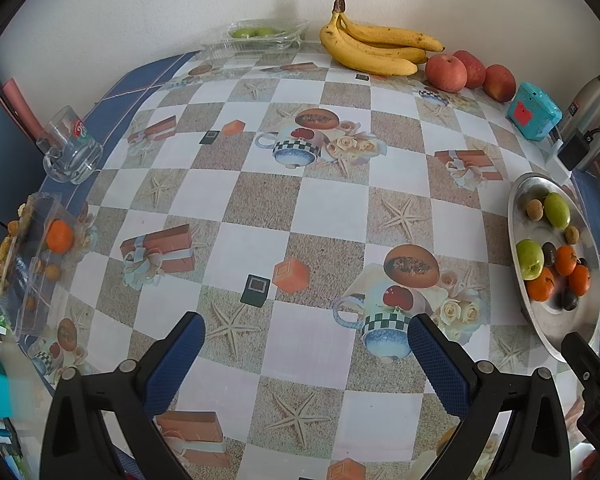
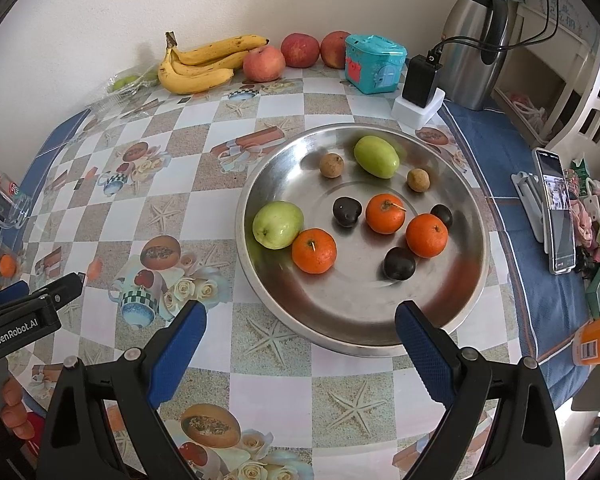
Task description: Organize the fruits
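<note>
A round steel bowl [image 2: 340, 340] holds three oranges [image 2: 314, 251], two green fruits [image 2: 277, 224], dark plums [image 2: 399, 263] and small brown fruits [image 2: 331, 165]. My right gripper [image 2: 298, 322] hovers open over the bowl's near rim, nothing between its fingers. My left gripper [image 1: 306, 334] is open above the patterned tablecloth, with the bowl [image 1: 518, 200] off to its right. Bananas [image 1: 374, 48] and red apples [image 1: 446, 73] lie by the far wall. A lone orange [image 1: 59, 236] sits in a clear plastic tray [image 1: 28, 280] at the left edge.
A glass mug [image 1: 70, 152] stands at the left, a clear box with green fruit [image 1: 260, 34] at the back, a teal tin [image 2: 374, 62], a charger block [image 2: 420, 80] and a steel jug [image 2: 480, 40] at the right. A phone on a stand [image 2: 556, 208] is beyond the bowl.
</note>
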